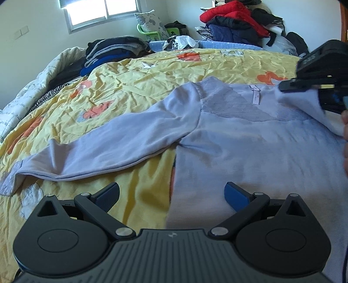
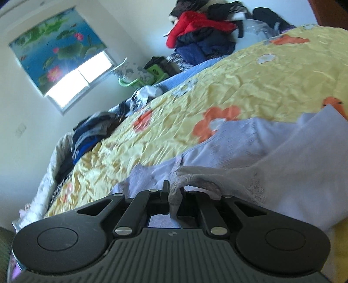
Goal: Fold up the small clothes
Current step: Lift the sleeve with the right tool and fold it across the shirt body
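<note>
While its two blue-padded fingers stand spread wide with nothing between them, the left gripper (image 1: pixel 171 196) hovers low over the near hem of a pale lavender sweatshirt (image 1: pixel 250 139) spread on the bed, one pad above the shirt and the other above bare quilt. The right gripper (image 2: pixel 171 196) has its fingers pressed together on a bunched fold of the same sweatshirt (image 2: pixel 271 165), the cloth rising in a taut ridge from the pinch; in the left wrist view that gripper (image 1: pixel 304 86) shows at the right edge, lifting the shirt's right side off the bed. Its far half and the hand behind it are cut off by the frame, with only blurred fingertips showing. The shirt's body lies flat, its label showing at the neck, and its long sleeve (image 1: pixel 104 150) stretches away to the left, the cuff partly out of sight at the edge. Under it lies a wrinkled yellow floral quilt (image 1: pixel 141 71). Farther off, a stack of folded dark clothes (image 1: pixel 113 50) sits near the bed's far left, and a heap with a red jacket (image 1: pixel 230 13) stands against the wall.
</note>
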Available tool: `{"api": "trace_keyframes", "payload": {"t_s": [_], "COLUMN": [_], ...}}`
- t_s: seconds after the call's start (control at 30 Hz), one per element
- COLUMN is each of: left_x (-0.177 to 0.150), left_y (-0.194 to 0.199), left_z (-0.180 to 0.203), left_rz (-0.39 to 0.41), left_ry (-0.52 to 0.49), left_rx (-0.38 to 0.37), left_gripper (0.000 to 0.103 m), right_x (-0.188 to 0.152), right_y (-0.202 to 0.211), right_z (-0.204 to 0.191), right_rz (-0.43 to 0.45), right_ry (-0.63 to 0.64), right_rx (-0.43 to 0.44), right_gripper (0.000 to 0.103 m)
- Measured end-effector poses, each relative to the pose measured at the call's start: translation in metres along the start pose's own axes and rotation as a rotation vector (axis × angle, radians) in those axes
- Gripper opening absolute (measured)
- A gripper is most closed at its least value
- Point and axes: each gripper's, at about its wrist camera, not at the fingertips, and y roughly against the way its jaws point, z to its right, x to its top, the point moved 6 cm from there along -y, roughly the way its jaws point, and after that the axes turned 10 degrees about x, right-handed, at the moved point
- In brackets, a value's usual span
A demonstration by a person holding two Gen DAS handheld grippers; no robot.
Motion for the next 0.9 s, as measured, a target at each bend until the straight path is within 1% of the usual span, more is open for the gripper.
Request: {"api": "trace_keyframes", "payload": {"t_s": [0.07, 0.37, 0.57, 0.63, 0.67, 0.7, 0.73, 0.9], "left_x": [0.0, -0.004, -0.006, -0.006, -0.006, -0.006, -0.006, -0.006], "left_y": [-0.001, -0.004, -0.006, -0.006, -0.006, -0.006, -0.005, -0.008], "left_z": [-0.004, -0.018, -0.026, -0.029, -0.03, -0.032, -0.034, -0.041], "left_rz": [-0.004, -0.015, -0.025, -0.027, -0.028, -0.028, -0.026, -0.031], "left_ry": [0.007, 0.031, 0.046, 0.052, 0.053, 0.054, 0.056, 0.079], "left_rx": [0.001, 0.009, 0.019, 0.021, 0.022, 0.023, 0.025, 0.029], "left_gripper": [0.103, 0.103, 0.103, 0.103, 0.103, 0.103, 0.103, 0.103], "right_x": [-0.002, -0.015, -0.026, -0.03, -0.033, -0.036, -0.037, -0.035], "right_y": [-0.01, -0.054, -0.086, -0.097, -0.103, -0.106, -0.108, -0.105], "right_z": [-0.007, -0.05, -0.072, -0.076, -0.078, -0.078, -0.078, -0.083], "right_rz": [-0.02, -0.057, -0.102, -0.135, -0.163, -0.183, -0.194, -0.196], "right_ry": [0.013, 0.089, 0.111, 0.128, 0.136, 0.135, 0.131, 0.116], "right_rx": [-0.004, 0.023, 0.032, 0.042, 0.041, 0.04, 0.044, 0.063], "right_gripper": [0.009, 0.009, 0.009, 0.016, 0.017, 0.024, 0.027, 0.027]}}
